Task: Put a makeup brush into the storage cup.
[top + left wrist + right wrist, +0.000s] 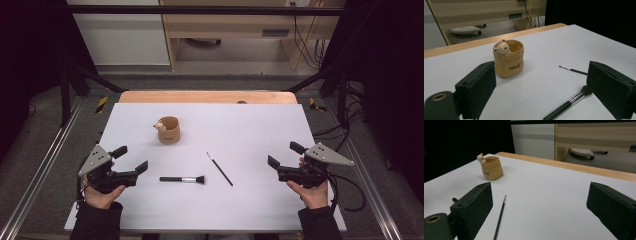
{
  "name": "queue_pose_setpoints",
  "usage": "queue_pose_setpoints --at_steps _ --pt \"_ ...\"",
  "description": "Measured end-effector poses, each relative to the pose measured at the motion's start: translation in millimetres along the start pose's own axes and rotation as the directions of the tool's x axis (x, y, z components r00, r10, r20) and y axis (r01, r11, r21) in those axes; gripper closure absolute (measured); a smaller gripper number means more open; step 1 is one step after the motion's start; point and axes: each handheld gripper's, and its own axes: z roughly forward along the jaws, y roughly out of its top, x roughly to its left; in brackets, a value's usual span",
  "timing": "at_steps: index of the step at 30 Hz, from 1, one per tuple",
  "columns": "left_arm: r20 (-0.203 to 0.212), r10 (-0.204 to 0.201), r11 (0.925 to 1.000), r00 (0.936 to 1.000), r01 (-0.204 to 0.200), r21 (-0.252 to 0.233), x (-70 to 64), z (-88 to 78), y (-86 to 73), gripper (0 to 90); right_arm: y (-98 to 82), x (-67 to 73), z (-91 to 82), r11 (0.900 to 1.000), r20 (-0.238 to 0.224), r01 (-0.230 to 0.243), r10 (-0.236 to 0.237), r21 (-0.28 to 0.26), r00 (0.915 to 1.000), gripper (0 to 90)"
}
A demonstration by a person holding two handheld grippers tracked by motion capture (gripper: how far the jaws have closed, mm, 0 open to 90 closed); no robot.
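Two brushes lie on the white table [260, 125] between the grippers. The thick makeup brush [182, 179] sits low and left of centre in the high view, just beside the left gripper [134, 159], whose jaws stand wide apart on nothing. The thin black brush [220, 169] slants at centre, well apart from the right gripper [283, 155], its jaws likewise spread and empty. A tan bear-faced cup [168, 129] stands upright in the upper left. Nothing blocks either brush.
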Motion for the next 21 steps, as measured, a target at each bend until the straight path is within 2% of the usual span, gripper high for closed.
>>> queue_pose_setpoints --at_steps 10,14,21 --pt "0.010 0.004 0.9999 0.9999 -0.004 0.015 -0.2 1.5 -0.1 8.3 -0.5 1.3 -0.8 1.000 0.004 0.003 -0.003 0.005 1.0000 6.9" --pt "0.034 0.027 0.9990 0.9990 -0.028 0.035 -4.5 4.1 2.4 8.3 0.9 3.2 -1.5 1.000 0.005 0.021 -0.021 0.006 0.9998 6.8" --pt "0.065 0.058 0.9953 0.9962 -0.062 0.074 -14.1 15.5 4.2 8.3 0.1 4.5 -0.5 1.000 0.002 0.020 -0.020 0.014 0.9998 6.8"
